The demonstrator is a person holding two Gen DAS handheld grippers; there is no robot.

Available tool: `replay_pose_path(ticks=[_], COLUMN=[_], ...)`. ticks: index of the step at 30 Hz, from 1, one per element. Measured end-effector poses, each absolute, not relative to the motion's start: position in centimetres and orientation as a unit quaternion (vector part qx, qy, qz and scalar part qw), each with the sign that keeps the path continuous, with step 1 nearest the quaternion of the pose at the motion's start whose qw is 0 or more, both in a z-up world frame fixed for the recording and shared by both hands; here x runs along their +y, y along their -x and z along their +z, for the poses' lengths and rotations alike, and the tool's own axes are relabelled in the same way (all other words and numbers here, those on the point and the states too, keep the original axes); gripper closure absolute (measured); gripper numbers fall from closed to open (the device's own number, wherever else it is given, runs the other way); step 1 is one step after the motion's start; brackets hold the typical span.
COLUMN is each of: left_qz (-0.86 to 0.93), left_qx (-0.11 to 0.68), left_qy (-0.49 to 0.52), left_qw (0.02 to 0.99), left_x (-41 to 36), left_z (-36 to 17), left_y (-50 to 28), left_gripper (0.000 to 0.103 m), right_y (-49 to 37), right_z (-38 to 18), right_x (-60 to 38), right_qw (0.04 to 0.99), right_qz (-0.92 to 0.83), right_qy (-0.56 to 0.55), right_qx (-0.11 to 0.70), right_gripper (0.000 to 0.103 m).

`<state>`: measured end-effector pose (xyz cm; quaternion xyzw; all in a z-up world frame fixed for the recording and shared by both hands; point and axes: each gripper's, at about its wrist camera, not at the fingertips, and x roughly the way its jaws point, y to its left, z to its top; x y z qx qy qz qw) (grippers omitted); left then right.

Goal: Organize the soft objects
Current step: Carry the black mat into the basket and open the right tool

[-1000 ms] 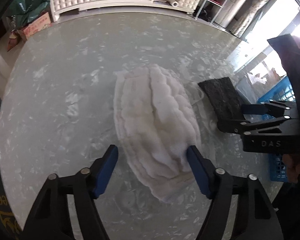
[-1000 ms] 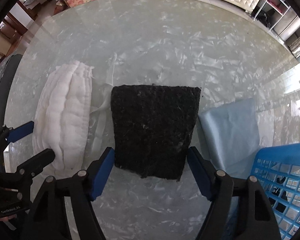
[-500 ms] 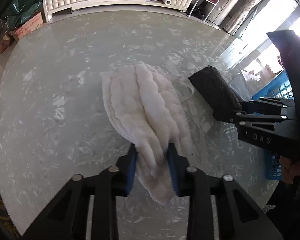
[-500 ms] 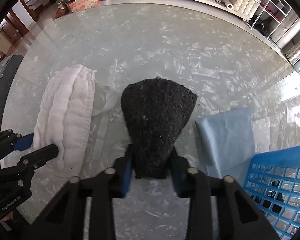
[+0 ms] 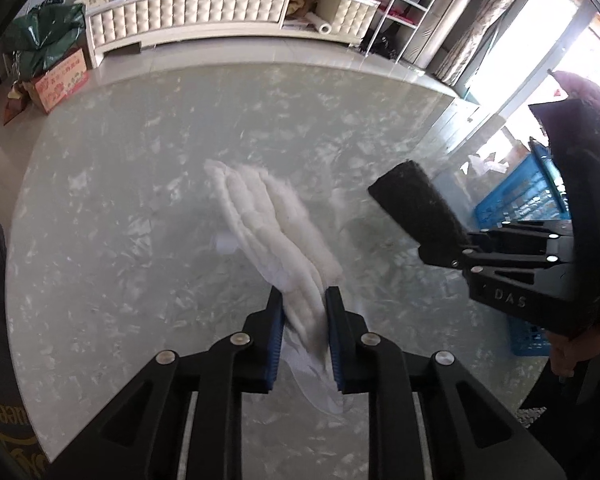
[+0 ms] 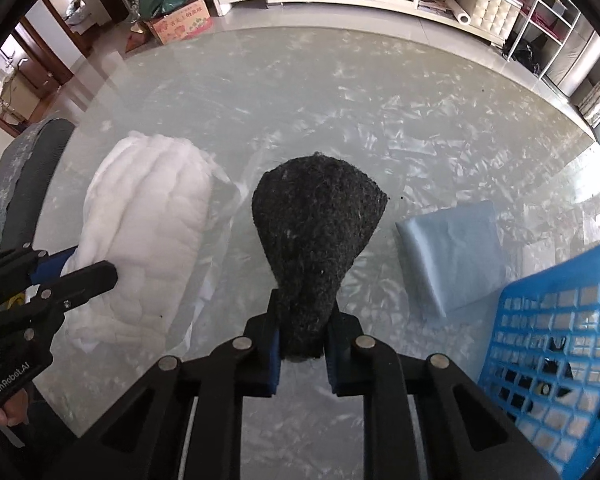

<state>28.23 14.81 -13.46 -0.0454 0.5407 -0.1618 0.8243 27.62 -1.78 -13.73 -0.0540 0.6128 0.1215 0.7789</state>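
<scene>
My left gripper (image 5: pixel 303 312) is shut on the near end of a white quilted pad (image 5: pixel 272 232) and holds it lifted over the glass table; the pad also shows in the right wrist view (image 6: pixel 148 224). My right gripper (image 6: pixel 302 336) is shut on the near end of a black fibrous pad (image 6: pixel 316 220), which bulges out above the jaws; it shows in the left wrist view (image 5: pixel 414 204) off the table. A folded light blue cloth (image 6: pixel 452 252) lies flat on the table to the right.
A blue plastic basket (image 6: pixel 556 336) stands at the table's right edge, also in the left wrist view (image 5: pixel 536 188). Clear plastic film (image 6: pixel 220 248) lies beside the white pad. A white cabinet (image 5: pixel 188 12) and shelves stand beyond the round glass table (image 5: pixel 140 128).
Both grippers closed, the left on the white pad and the right on the black pad, and both pads have risen off the table.
</scene>
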Motion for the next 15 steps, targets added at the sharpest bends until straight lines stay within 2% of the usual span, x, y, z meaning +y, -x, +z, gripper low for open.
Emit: replay_pose_path(ticks=[3, 15], left_qz=[-0.169, -0.186], left_qx=[0.527, 0.498], left_qy=[0.043, 0.029], left_qw=[0.832, 0.846], left_x=[14.9, 13.7], left_z=[-11.9, -8.7], left_y=[-26.9, -24.3], left_gripper=[0.09, 0.092], right_y=[-27.1, -23.3], right_z=[-12.7, -7.0], right_x=[-2.5, -4.6], right_qw=[0.784, 0.807], right_qz=[0.129, 0.153], right_qy=[0.052, 0.04], right_qx=[0.605, 0.57], right_gripper=[0.087, 0.087])
